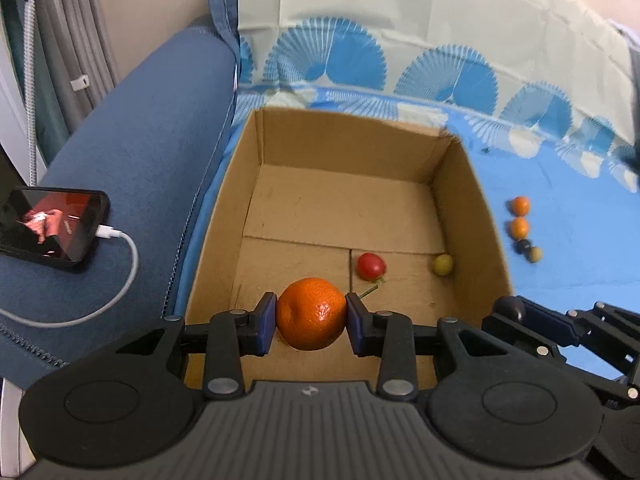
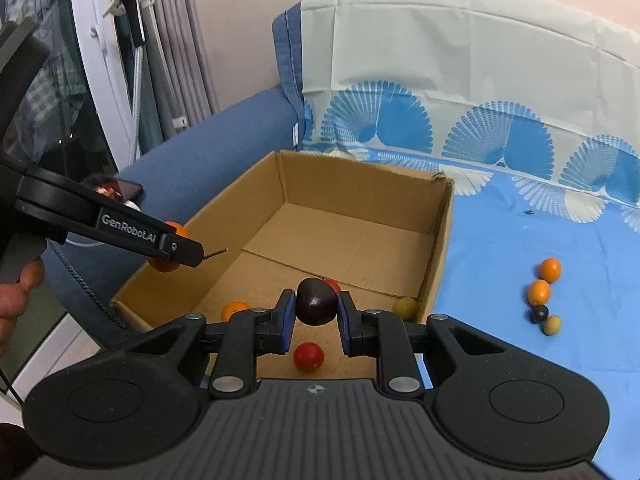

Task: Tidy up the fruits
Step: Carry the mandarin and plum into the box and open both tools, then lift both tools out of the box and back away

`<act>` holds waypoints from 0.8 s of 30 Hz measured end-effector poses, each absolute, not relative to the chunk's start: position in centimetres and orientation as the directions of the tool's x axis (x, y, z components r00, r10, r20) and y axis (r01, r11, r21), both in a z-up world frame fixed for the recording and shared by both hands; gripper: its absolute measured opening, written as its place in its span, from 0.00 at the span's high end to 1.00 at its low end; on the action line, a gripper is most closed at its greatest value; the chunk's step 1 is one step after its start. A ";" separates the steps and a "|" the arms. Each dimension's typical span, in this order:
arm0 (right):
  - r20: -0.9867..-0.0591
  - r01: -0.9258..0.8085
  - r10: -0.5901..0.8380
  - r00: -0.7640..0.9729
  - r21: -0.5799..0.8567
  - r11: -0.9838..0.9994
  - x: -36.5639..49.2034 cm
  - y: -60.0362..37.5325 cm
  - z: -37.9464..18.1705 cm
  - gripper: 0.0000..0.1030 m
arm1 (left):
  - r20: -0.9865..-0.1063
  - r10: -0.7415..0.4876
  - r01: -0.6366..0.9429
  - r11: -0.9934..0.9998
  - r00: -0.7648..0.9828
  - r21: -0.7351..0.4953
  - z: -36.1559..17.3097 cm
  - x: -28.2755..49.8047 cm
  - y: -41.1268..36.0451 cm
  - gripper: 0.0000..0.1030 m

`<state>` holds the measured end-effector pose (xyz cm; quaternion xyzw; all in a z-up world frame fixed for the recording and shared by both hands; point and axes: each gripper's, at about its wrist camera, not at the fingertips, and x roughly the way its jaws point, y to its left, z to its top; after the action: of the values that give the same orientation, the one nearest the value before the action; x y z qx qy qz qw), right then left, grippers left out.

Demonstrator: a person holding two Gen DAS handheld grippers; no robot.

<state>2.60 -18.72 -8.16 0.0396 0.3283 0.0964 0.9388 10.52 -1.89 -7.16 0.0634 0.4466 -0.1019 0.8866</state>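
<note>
My left gripper (image 1: 311, 316) is shut on an orange mandarin (image 1: 312, 314) and holds it above the near edge of the open cardboard box (image 1: 460, 184). My right gripper (image 2: 317, 302) is shut on a dark purple fruit (image 2: 317, 301) above the box's near side (image 2: 440, 240). Inside the box lie a red fruit (image 1: 371, 266), a yellow-green fruit (image 1: 442, 265), a second red fruit (image 2: 309, 356) and a small orange fruit (image 2: 234, 309). The left gripper with its mandarin (image 2: 172, 248) also shows in the right wrist view.
Two small oranges (image 1: 520, 216), a dark fruit (image 1: 523, 246) and a tan fruit (image 1: 535, 255) lie on the blue patterned cloth (image 2: 520, 360) right of the box. A phone (image 1: 52, 226) on a white cable rests on the blue sofa arm at left.
</note>
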 end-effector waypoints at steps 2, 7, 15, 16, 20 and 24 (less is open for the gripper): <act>-0.626 -0.166 0.206 0.753 0.122 0.979 3.6 -18.4 -9.1 0.77 | -0.819 -0.108 0.234 0.972 0.564 0.033 -8.4 11.5 -1.9 0.61; -0.665 -0.196 0.216 0.715 0.106 0.975 5.3 -17.4 -11.3 0.77 | -0.849 -0.076 0.228 0.972 0.523 0.054 -11.2 13.2 -1.8 0.61; -0.703 -0.254 0.208 0.680 0.041 0.966 6.5 -15.9 -13.5 0.77 | -0.877 -0.032 0.226 0.970 0.480 0.088 -14.4 14.7 -1.4 0.61; -0.707 -0.259 0.204 0.677 0.031 0.966 6.7 -15.9 -13.7 0.77 | -0.878 -0.028 0.229 0.969 0.478 0.094 -14.7 14.8 -1.4 0.61; -0.726 -0.270 0.196 0.660 0.015 0.963 7.0 -15.7 -14.2 0.76 | -0.878 -0.037 0.249 0.964 0.477 0.095 -15.2 14.6 -1.5 0.49; -0.722 -0.264 0.183 0.667 0.000 0.964 6.8 -15.8 -13.3 0.20 | -0.831 -0.059 0.253 0.962 0.553 0.100 -13.5 13.7 -1.6 0.00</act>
<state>6.80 -15.83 -13.29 -0.0522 0.3889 0.1226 0.9116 13.67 -1.58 -13.52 0.1047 0.4642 -0.0891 0.8750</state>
